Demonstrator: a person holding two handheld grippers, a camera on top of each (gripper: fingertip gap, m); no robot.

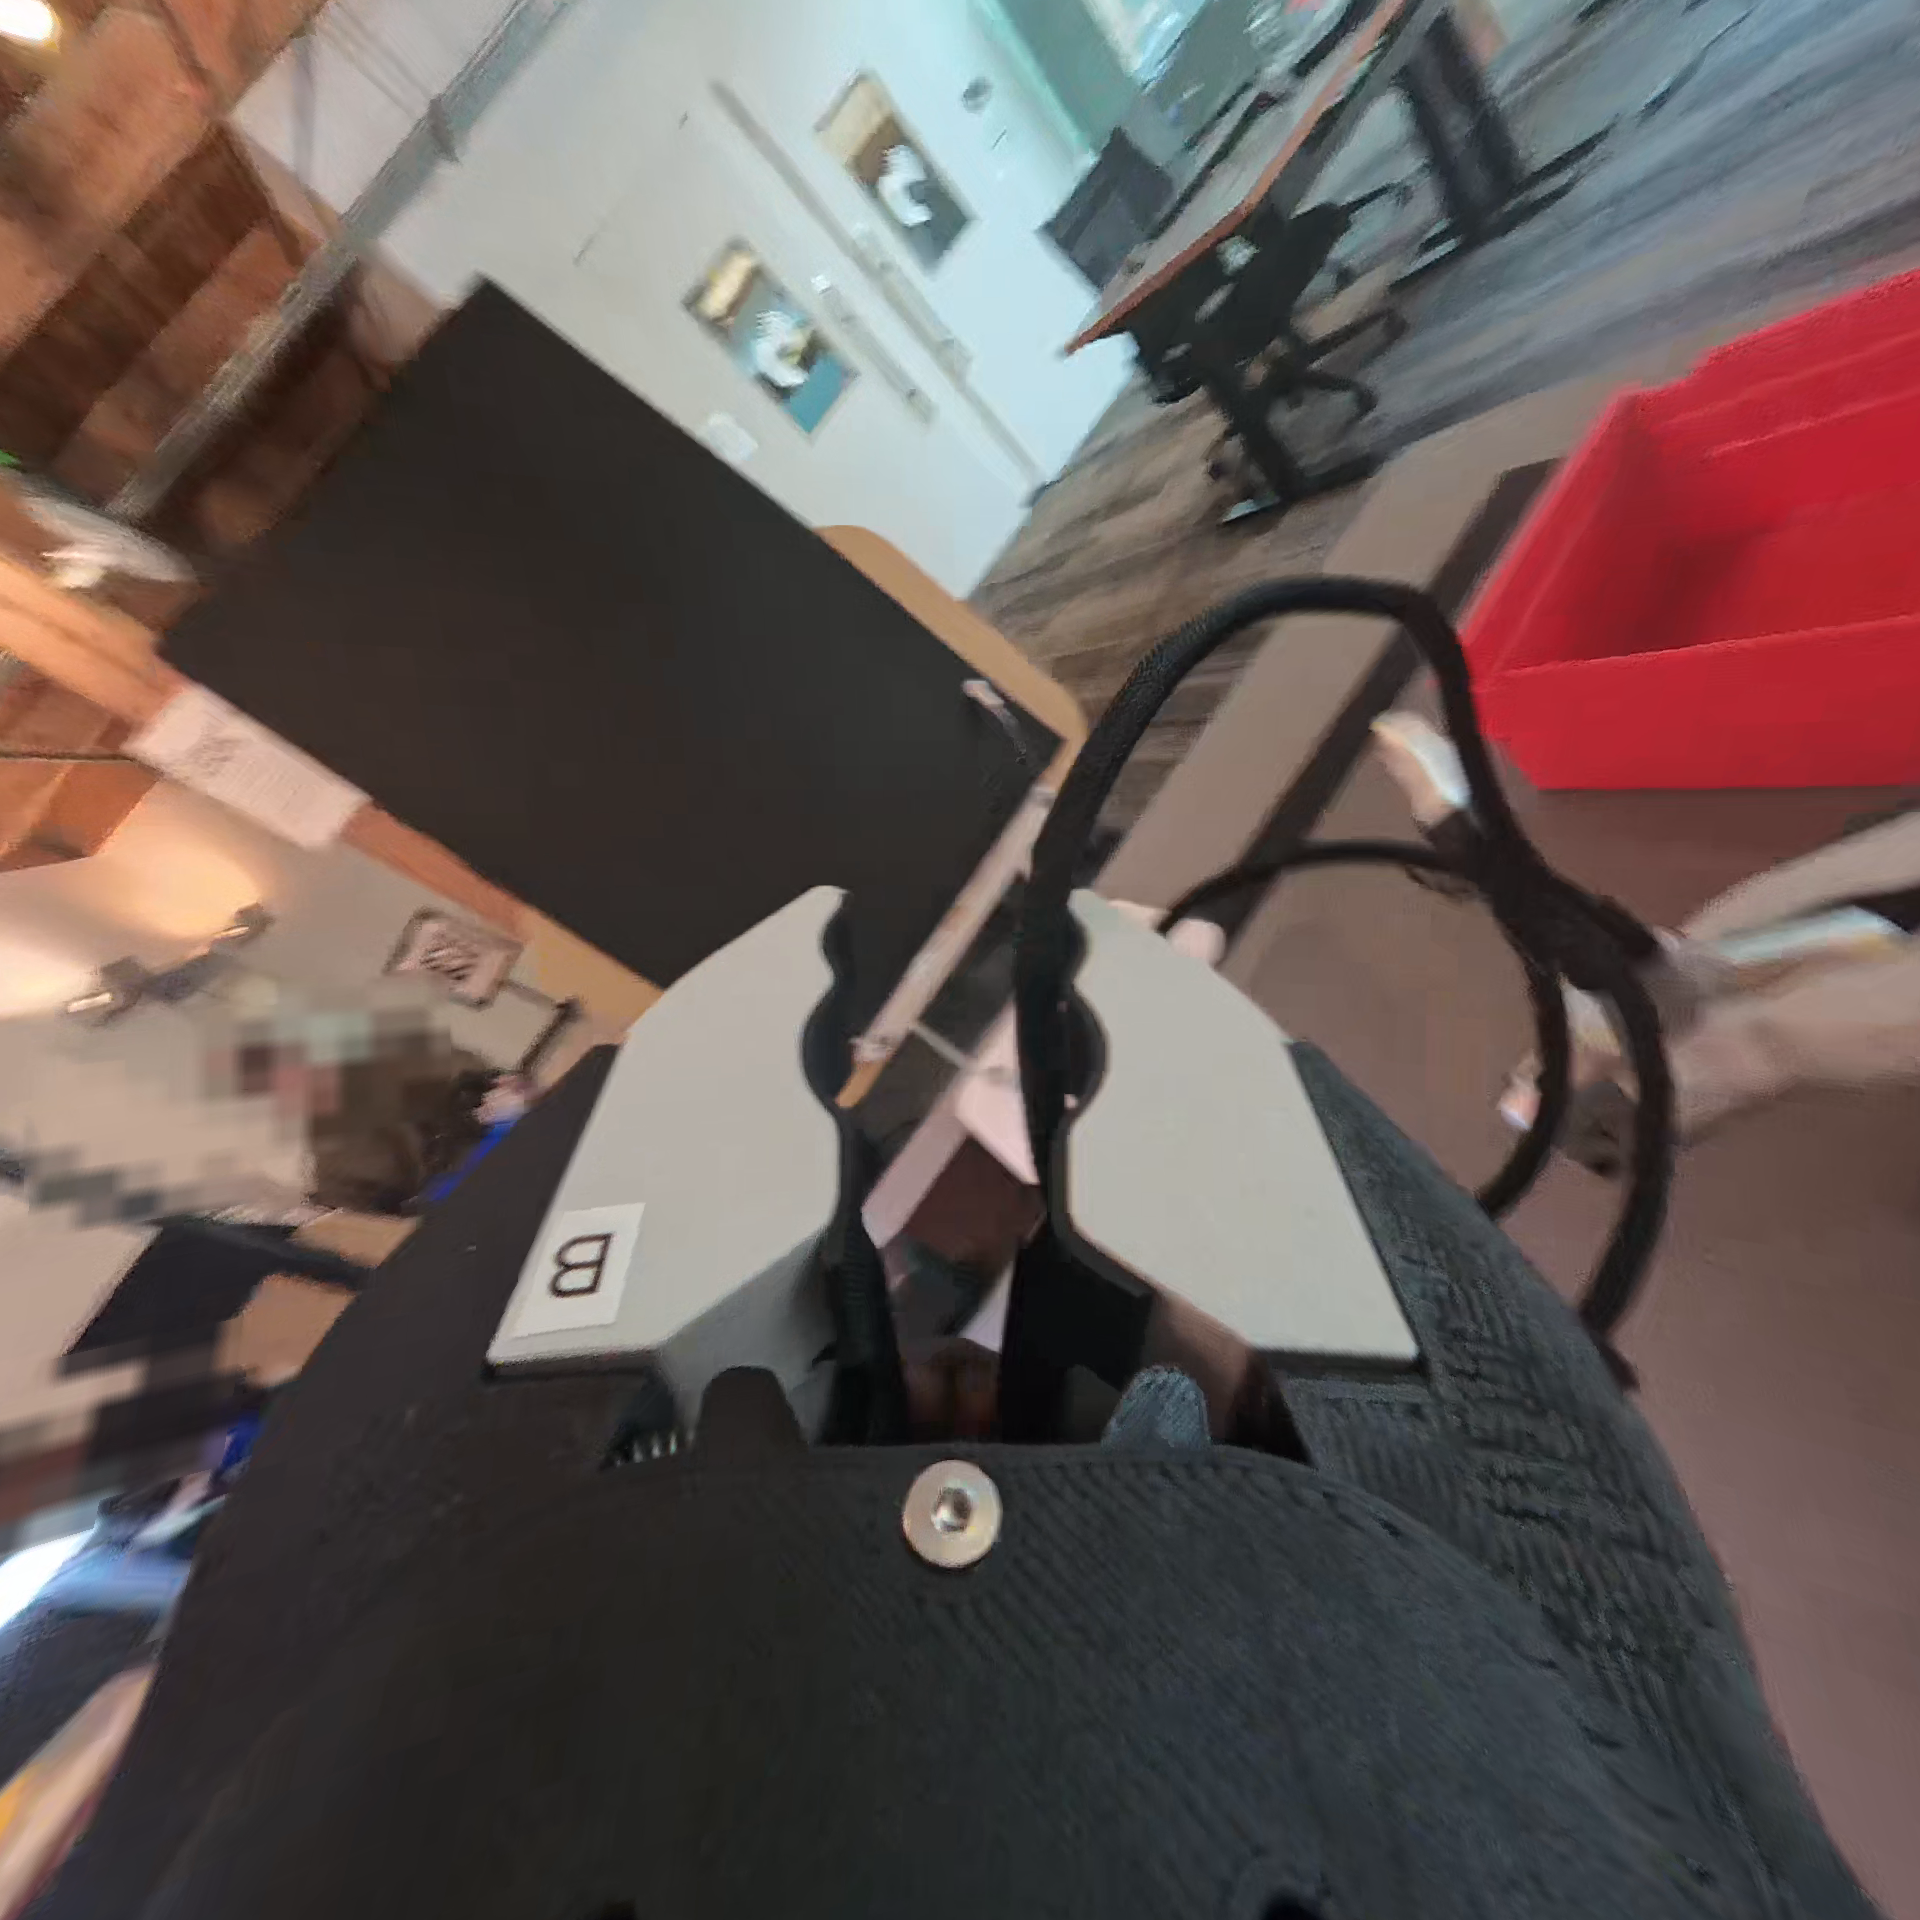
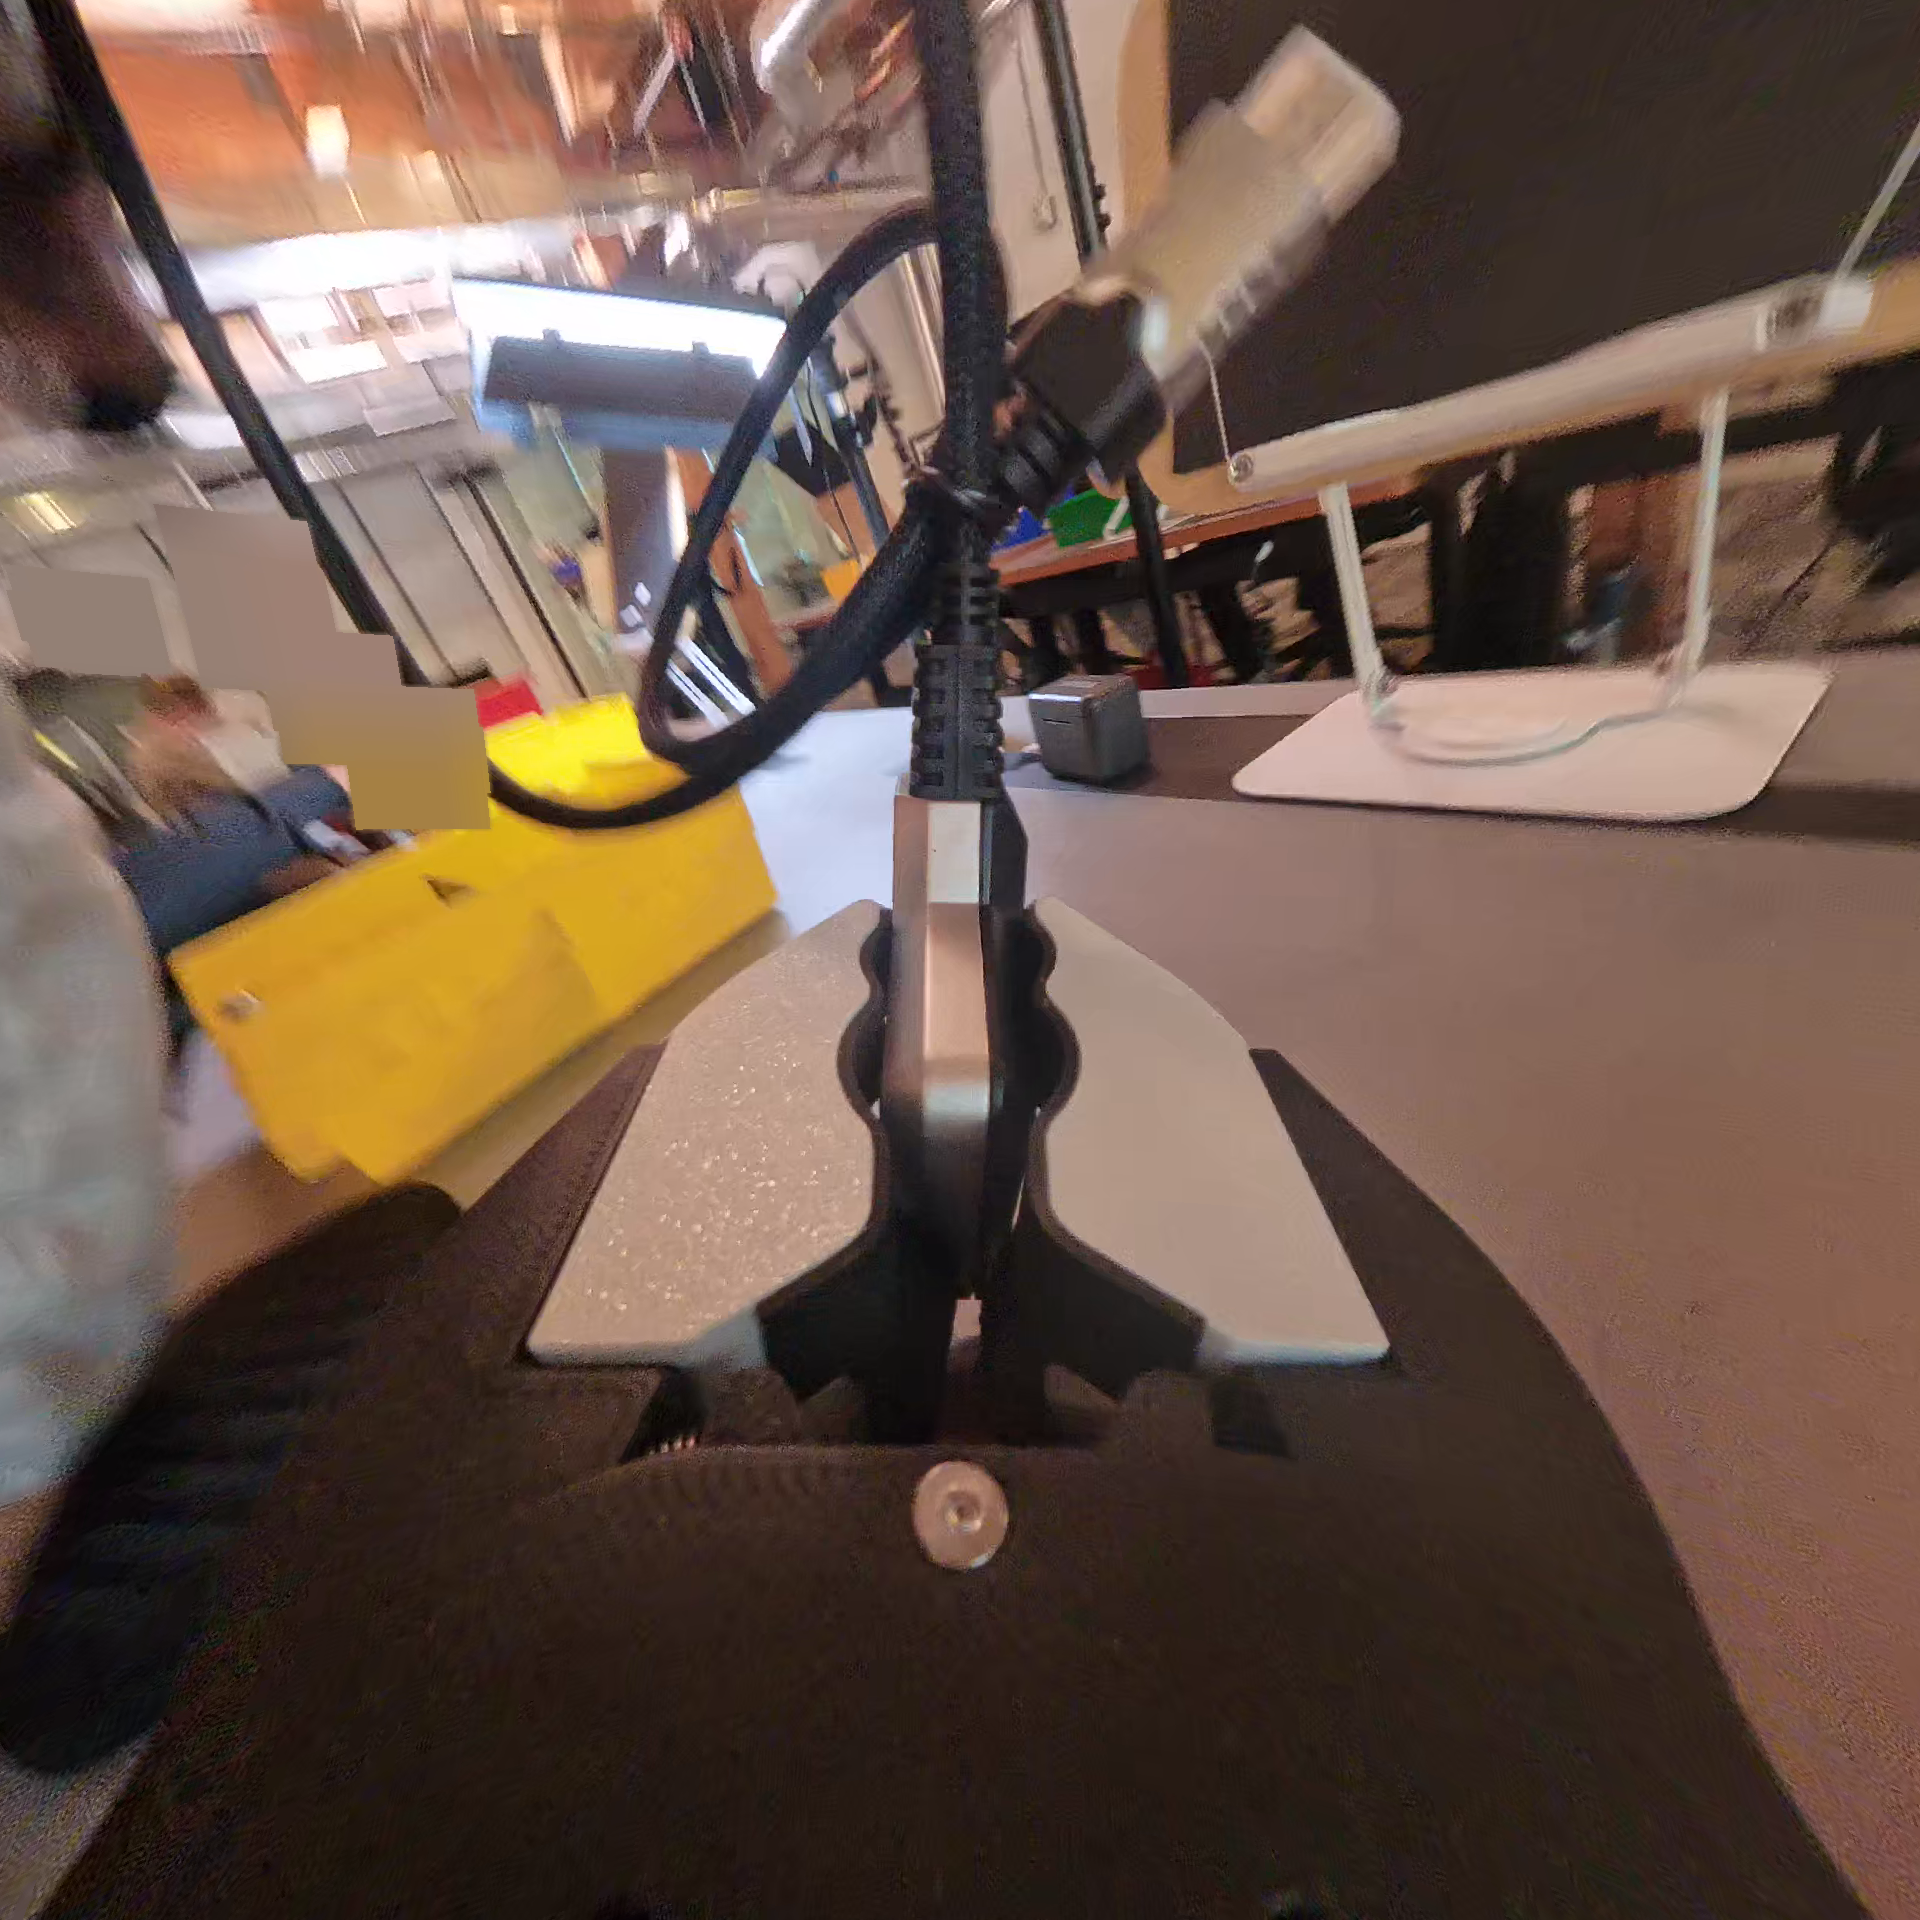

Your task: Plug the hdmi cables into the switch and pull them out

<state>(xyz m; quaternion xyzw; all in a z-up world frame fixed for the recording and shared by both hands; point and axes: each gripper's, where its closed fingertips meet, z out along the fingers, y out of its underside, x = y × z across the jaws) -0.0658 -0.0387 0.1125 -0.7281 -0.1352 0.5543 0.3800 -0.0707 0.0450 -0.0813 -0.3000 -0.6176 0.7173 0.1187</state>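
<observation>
The right hand-held gripper (image 2: 956, 925) is clamped on a silver HDMI plug (image 2: 940, 997), its braided cable (image 2: 961, 260) rising above the desk (image 2: 1455, 987). The left hand-held gripper (image 1: 956, 914) stands narrowly parted, a black cable loop (image 1: 1049, 935) against its right finger.

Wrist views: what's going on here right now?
A person is working two handheld grippers on a bundle of black braided HDMI cable. The right gripper is shut on a metal-cased HDMI plug, held above the grey table, its cable looping upward. A second plug with a clear cap dangles loose above it. The left gripper has cable running between its fingers, jaws slightly apart; whether it grips is unclear. No switch is clearly visible.
</observation>
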